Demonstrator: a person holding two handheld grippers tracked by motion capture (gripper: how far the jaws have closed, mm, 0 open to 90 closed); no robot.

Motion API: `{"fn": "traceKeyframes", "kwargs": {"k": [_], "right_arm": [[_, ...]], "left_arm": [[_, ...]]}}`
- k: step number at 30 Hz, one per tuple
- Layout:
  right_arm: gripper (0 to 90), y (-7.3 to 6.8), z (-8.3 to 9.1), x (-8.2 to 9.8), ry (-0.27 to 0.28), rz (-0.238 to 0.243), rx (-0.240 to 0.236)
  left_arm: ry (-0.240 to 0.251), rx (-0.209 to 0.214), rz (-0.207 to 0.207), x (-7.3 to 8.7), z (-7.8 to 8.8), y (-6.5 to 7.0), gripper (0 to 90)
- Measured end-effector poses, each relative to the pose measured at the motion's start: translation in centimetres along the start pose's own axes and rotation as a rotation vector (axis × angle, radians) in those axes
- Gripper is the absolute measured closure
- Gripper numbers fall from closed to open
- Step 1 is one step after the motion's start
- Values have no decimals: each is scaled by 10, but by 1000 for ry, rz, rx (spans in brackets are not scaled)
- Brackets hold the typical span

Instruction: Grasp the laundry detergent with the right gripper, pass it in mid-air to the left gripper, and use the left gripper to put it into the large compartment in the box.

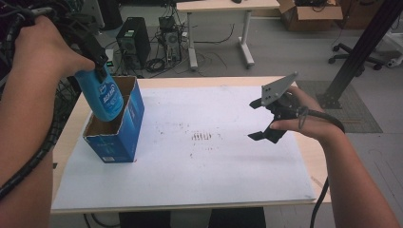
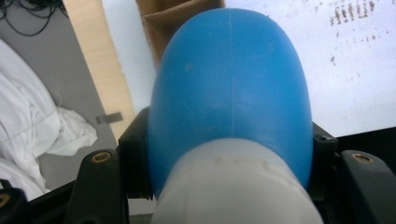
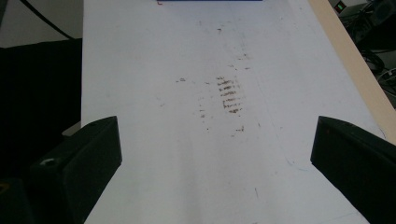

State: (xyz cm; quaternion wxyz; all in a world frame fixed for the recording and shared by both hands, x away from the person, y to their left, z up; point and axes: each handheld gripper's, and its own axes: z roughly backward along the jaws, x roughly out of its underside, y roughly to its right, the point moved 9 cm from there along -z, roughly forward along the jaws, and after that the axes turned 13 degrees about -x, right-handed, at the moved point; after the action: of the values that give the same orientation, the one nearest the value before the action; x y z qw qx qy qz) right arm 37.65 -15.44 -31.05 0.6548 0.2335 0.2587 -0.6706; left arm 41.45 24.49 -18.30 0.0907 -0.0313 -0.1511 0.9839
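My left gripper [image 1: 99,71] is shut on a blue bottle [image 1: 102,97] near its white cap end, and the bottle hangs bottom down into the open top of a blue cardboard box [image 1: 119,128] at the table's left. In the left gripper view the blue bottle [image 2: 231,88] sits between the black jaws, its white cap [image 2: 233,186] nearest the camera, with the box's brown inside [image 2: 173,18] beyond it. My right gripper [image 1: 259,118] hovers over the right side of the white board [image 1: 190,166], jaws wide open with nothing between them. In the right gripper view the gripper [image 3: 215,154] faces the bare board.
Brown scuff marks [image 1: 202,137] dot the middle of the board. The box's blue edge [image 3: 210,1] lies at the far end in the right gripper view. The wooden table edge [image 1: 64,137] runs along the left. A desk [image 1: 223,7], computers and cables stand on the floor behind.
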Motion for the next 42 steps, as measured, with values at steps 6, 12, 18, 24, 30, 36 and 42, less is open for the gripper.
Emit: {"fn": "traceKeyframes", "kwargs": {"k": [6, 12, 18, 24, 30, 36, 42], "right_arm": [[18, -1, 0, -1, 11, 0, -2], [20, 1, -1, 1, -22, 5, 4], [20, 1, 3, 0, -77, 7, 0], [20, -1, 3, -2, -81, 12, -1], [21, -3, 4, 1, -89, 5, 0], [21, -4, 7, 1, -91, 6, 3], [21, -6, 6, -2, -88, 15, 4]], "left_arm": [[-8, -6, 35, -1, -7, -10, 381], [-16, 7, 50, -1, -19, -16, 381], [-16, 10, 71, -1, -33, -18, 381], [-39, 13, 74, -3, -52, -15, 380], [-49, 22, 78, -3, -66, -13, 381], [-55, 30, 78, -3, -82, -7, 381], [-64, 28, 73, -4, -105, 2, 381]]}}
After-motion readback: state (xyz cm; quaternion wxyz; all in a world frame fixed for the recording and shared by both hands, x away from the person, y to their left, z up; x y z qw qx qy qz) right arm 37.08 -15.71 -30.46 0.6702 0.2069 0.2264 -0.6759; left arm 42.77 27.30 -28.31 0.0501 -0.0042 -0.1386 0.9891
